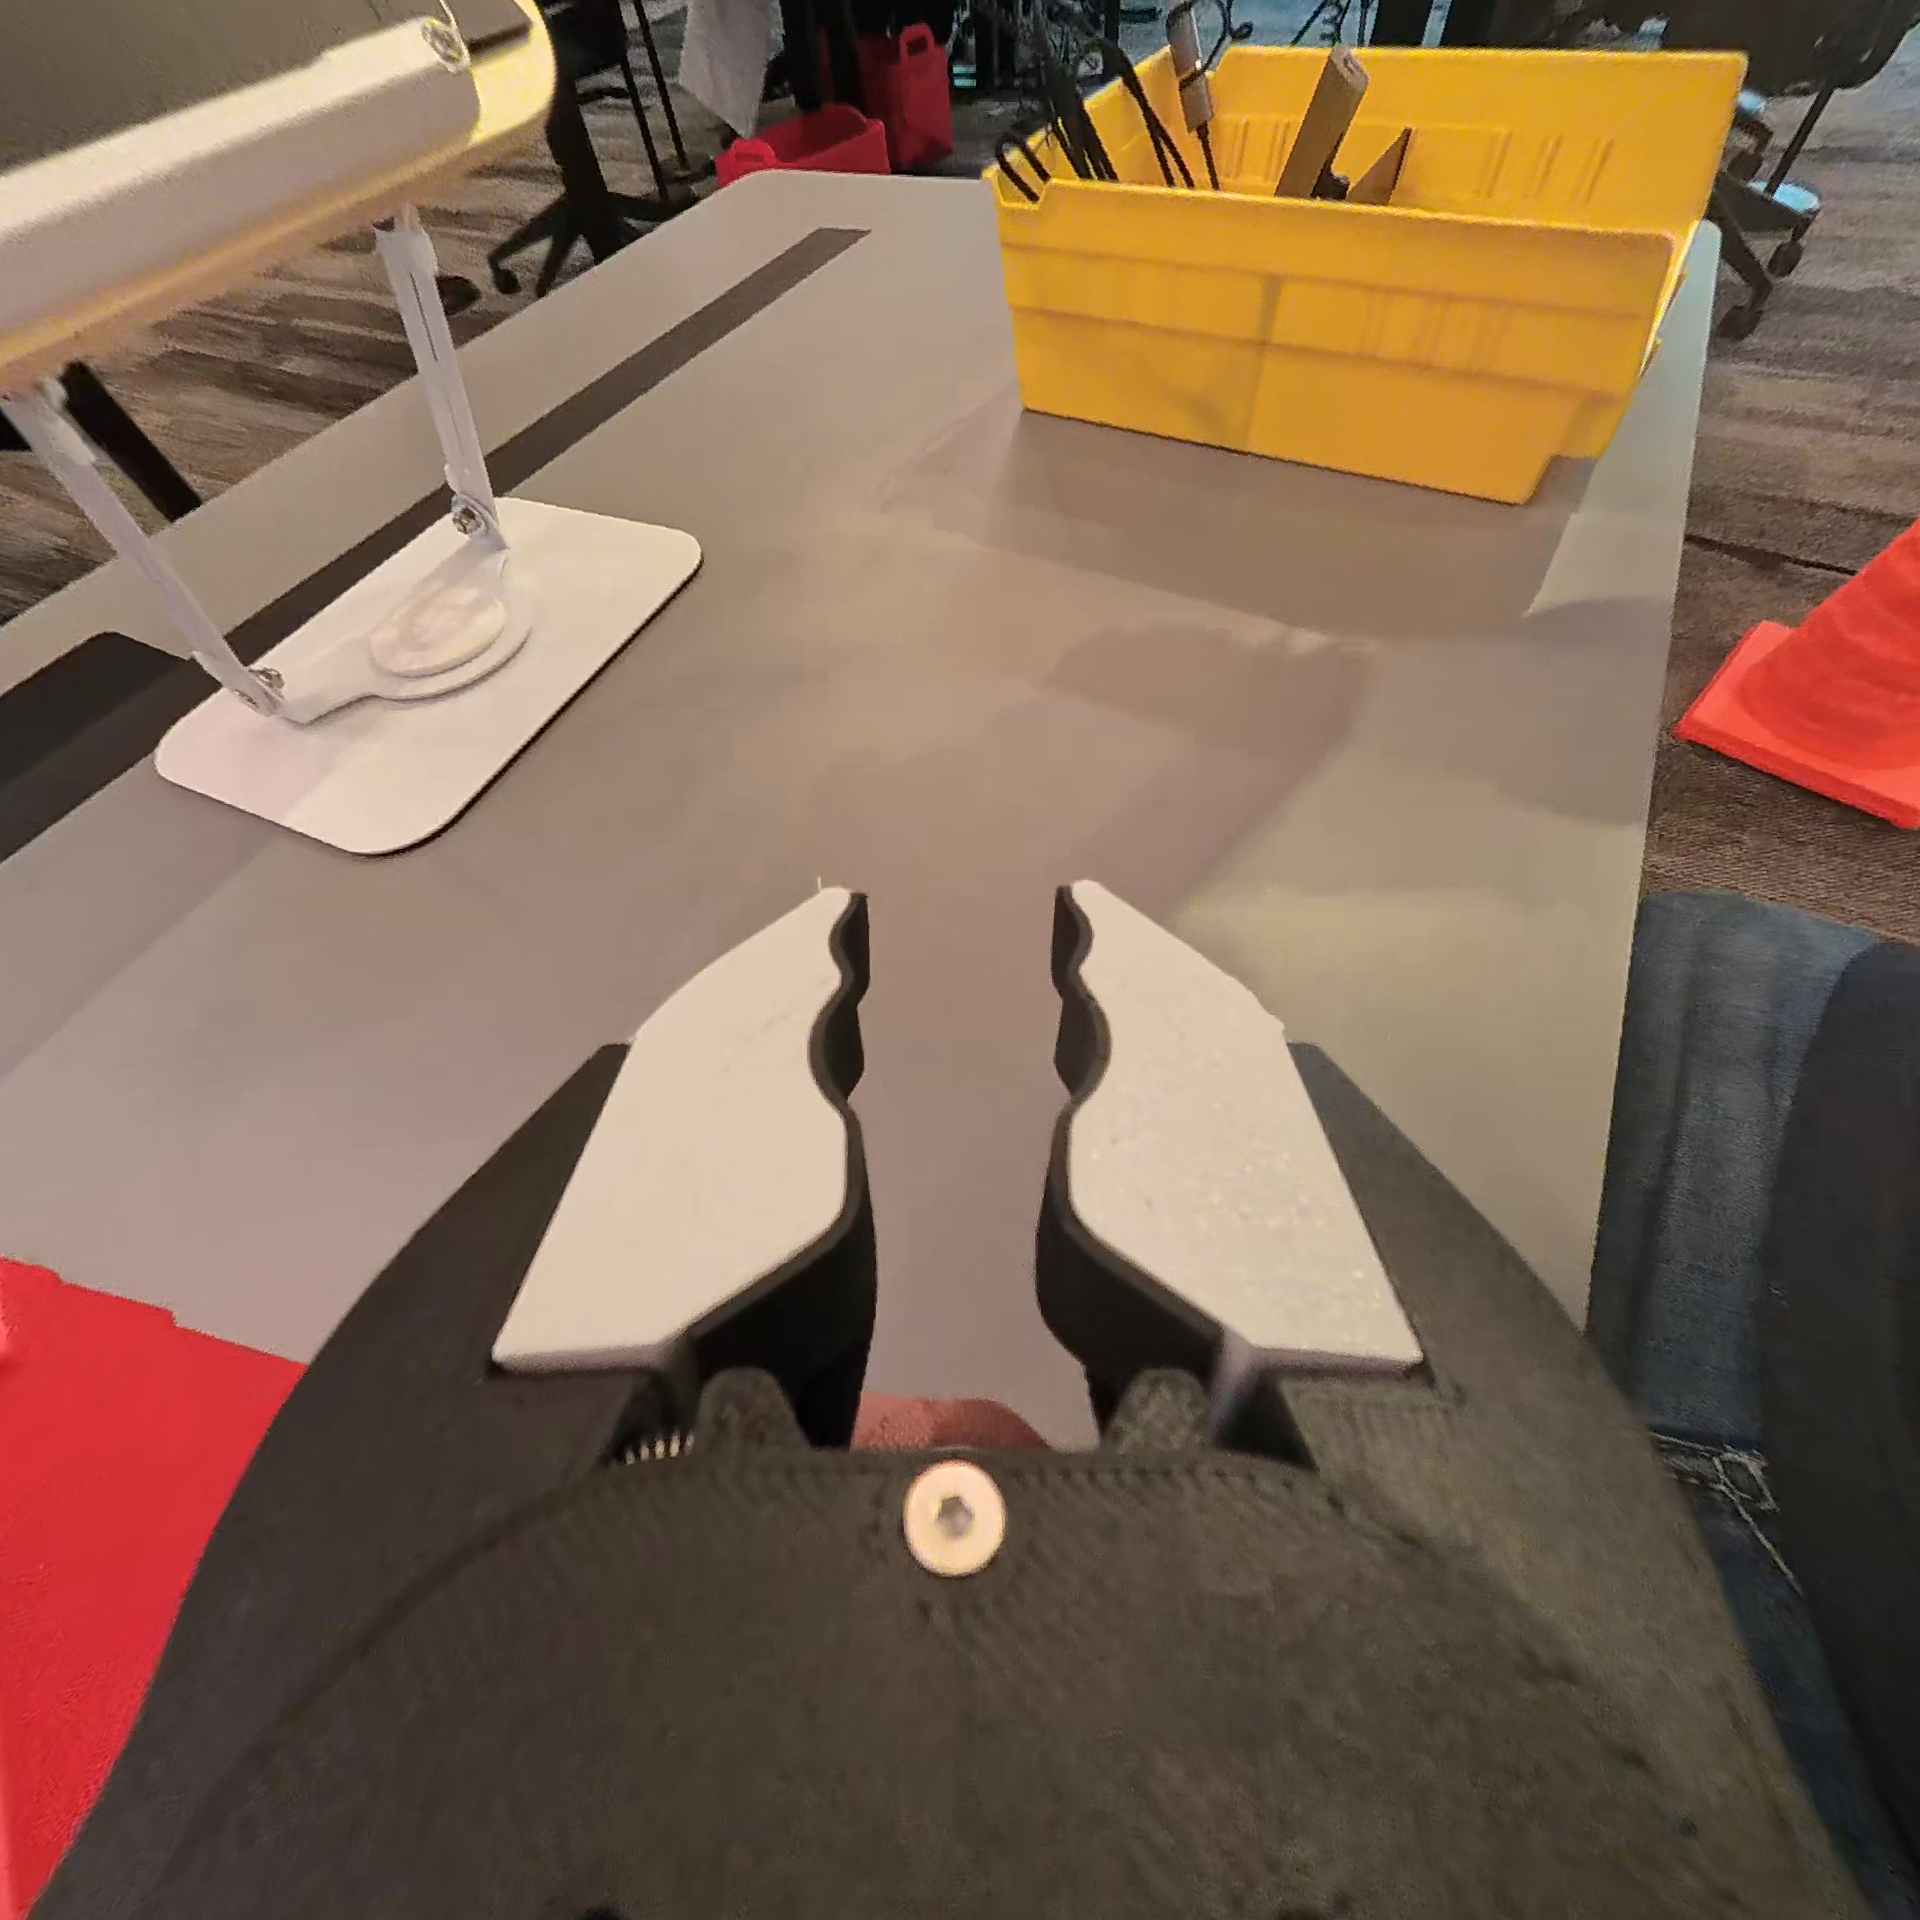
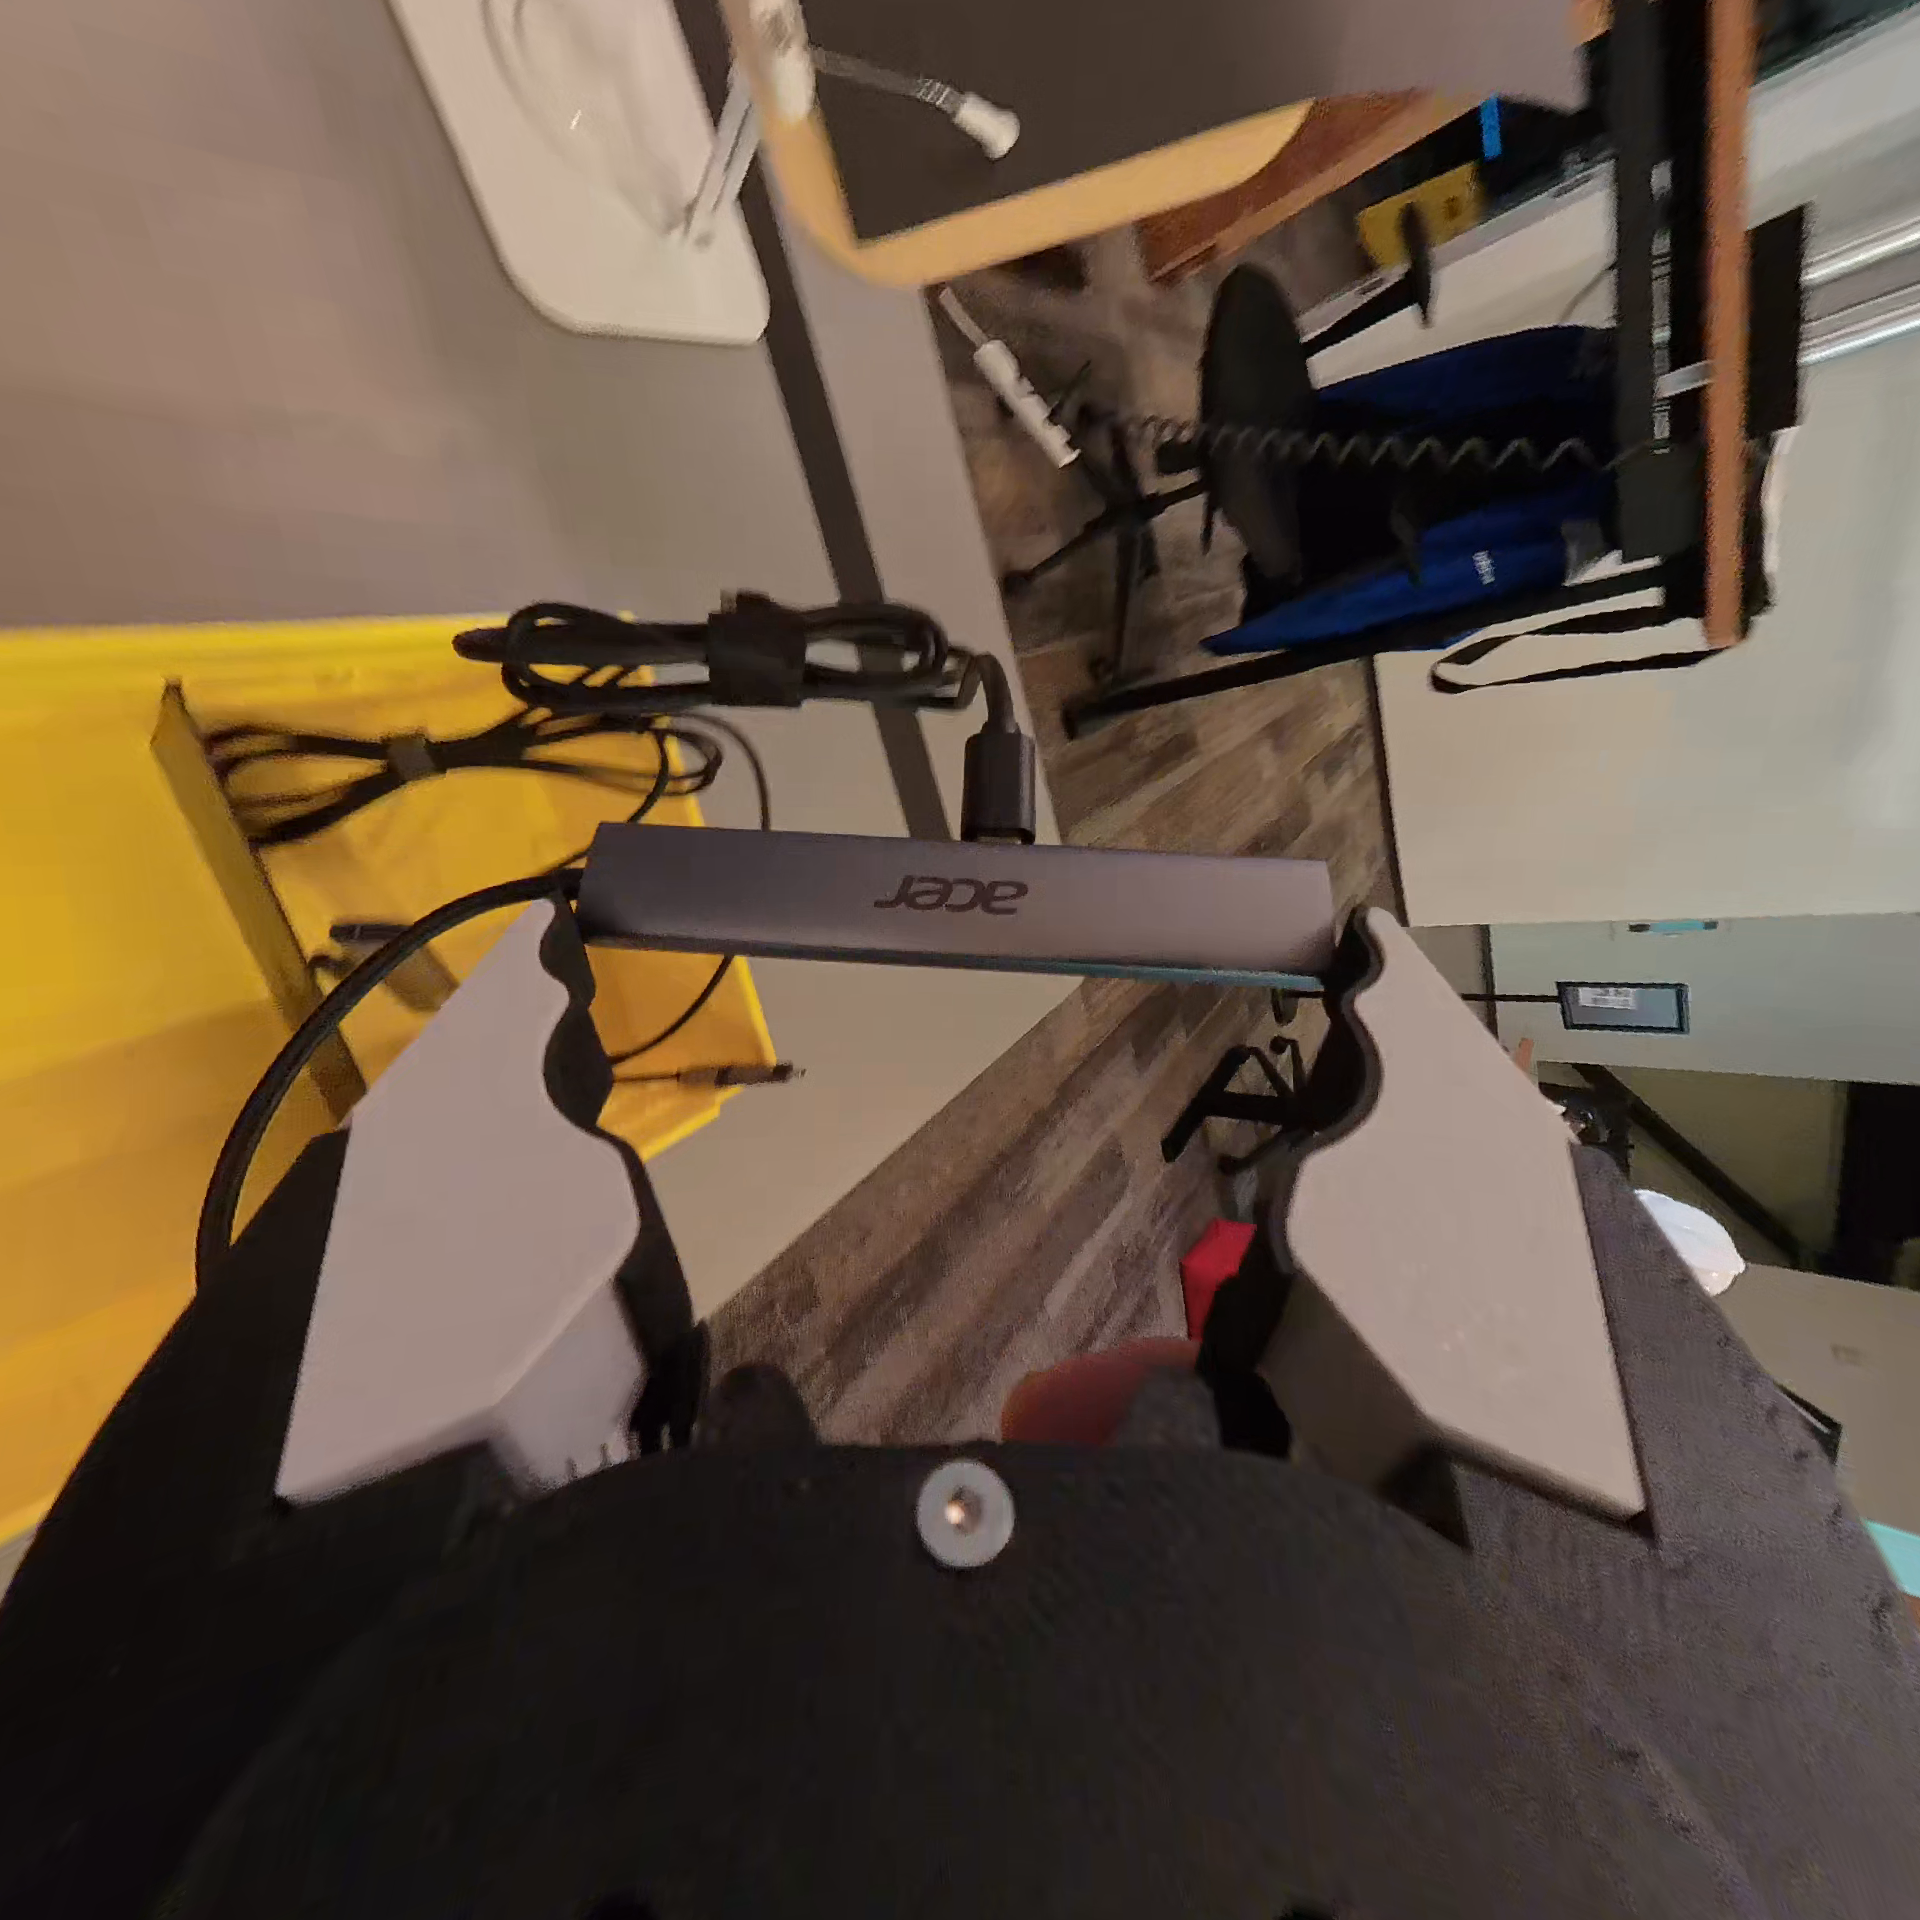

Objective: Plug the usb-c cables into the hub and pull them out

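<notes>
Gripping the grey hub (image 2: 956, 902) endwise, the rolled right tool (image 2: 961, 961) hung aloft; the left tool (image 1: 961, 914) hovered spread over the counter (image 1: 935, 644).

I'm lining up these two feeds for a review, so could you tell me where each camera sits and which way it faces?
Left wrist view: on the left gripper, looking along the grey table; open fingers and a jeans-clad leg show.
Right wrist view: on the right gripper, rolled sideways above the table edge, fingers clamping the hub with a black cable plugged in.
Shared: yellow bin, white stand base.
</notes>
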Demonstrator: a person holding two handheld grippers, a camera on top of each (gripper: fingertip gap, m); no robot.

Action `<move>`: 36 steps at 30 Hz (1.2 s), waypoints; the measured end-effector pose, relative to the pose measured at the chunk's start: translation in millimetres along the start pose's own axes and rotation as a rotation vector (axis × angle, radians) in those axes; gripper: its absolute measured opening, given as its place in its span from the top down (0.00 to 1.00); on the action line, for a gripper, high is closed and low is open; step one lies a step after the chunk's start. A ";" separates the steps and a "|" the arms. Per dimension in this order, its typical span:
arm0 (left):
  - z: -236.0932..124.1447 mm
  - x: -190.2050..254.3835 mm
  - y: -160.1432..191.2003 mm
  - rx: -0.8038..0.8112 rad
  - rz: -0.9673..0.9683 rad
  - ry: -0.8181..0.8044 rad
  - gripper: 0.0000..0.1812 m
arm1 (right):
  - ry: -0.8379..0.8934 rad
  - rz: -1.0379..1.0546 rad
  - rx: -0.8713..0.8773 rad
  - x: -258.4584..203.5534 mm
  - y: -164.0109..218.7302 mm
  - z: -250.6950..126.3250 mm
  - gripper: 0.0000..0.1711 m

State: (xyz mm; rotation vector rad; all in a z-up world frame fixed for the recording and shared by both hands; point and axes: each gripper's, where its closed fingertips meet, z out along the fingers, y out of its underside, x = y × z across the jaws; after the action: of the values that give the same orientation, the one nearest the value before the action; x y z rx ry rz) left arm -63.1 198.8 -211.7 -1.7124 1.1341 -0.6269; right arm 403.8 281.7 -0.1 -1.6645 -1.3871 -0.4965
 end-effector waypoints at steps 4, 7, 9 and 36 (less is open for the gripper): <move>7.4 2.0 7.0 -0.018 -0.010 0.008 0.81 | -0.098 -0.071 -0.076 -19.5 23.1 13.5 0.21; 10.9 2.6 10.8 -0.025 -0.020 0.012 0.81 | -0.146 -0.129 -0.165 -37.3 44.4 39.7 0.20; 12.6 3.7 13.1 -0.031 -0.019 0.014 0.81 | -0.143 -0.143 -0.187 -44.1 51.0 57.5 0.21; 23.8 11.1 28.2 -0.070 -0.001 0.019 0.78 | 0.079 -0.027 -0.324 -129.0 120.1 151.2 0.28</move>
State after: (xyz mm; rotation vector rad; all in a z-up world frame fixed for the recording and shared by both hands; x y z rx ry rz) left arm -50.6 196.0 -248.0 -1.7699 1.1812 -0.6118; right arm 443.0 333.8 -222.9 -1.8610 -1.3245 -0.8295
